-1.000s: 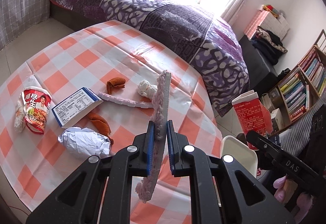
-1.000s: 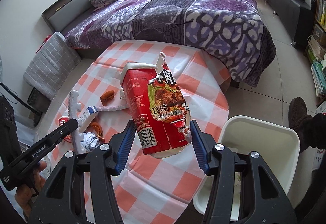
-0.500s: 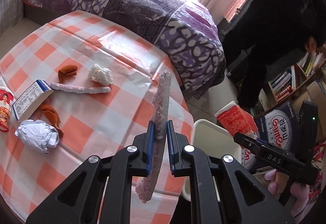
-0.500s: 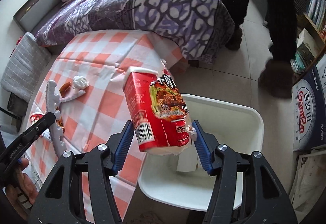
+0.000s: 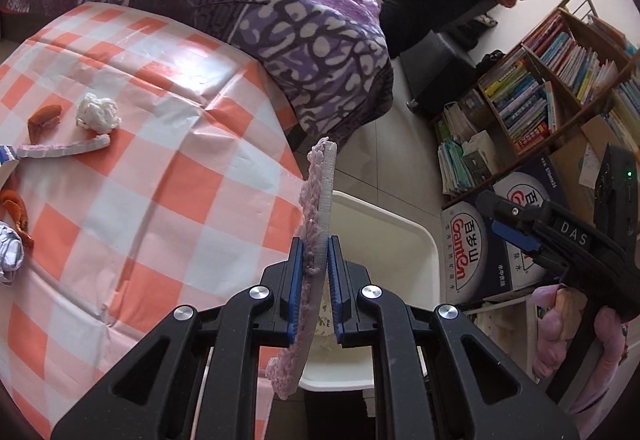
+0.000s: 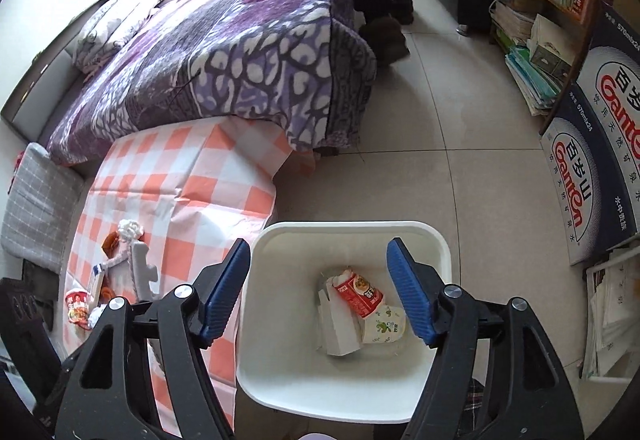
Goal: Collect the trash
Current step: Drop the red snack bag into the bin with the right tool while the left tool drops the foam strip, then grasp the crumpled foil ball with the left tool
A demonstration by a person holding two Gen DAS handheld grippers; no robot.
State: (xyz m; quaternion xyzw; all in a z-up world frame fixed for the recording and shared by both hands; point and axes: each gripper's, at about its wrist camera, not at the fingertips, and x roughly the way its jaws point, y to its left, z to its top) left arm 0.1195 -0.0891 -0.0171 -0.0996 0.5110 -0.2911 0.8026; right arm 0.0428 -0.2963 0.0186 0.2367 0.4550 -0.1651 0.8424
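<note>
Since a moment ago your red noodle carton [image 6: 357, 294] has dropped into the white bin [image 6: 344, 392], right gripper [image 6: 318, 292] above it, jaws opening and empty, left gripper [image 5: 316, 276] clamping the pink foam strip [image 5: 316, 216] over the bin rim beside the desk [image 5: 160, 168].

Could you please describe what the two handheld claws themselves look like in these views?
Both the left claw and the right claw have matte black frames with triangular cut-outs, round silver bolts at the pivots, and ribbed blue pads lining the fingers. From the left view, the right claw's body carries white "DAS" lettering, and a green light glows on a black unit behind it.
</note>
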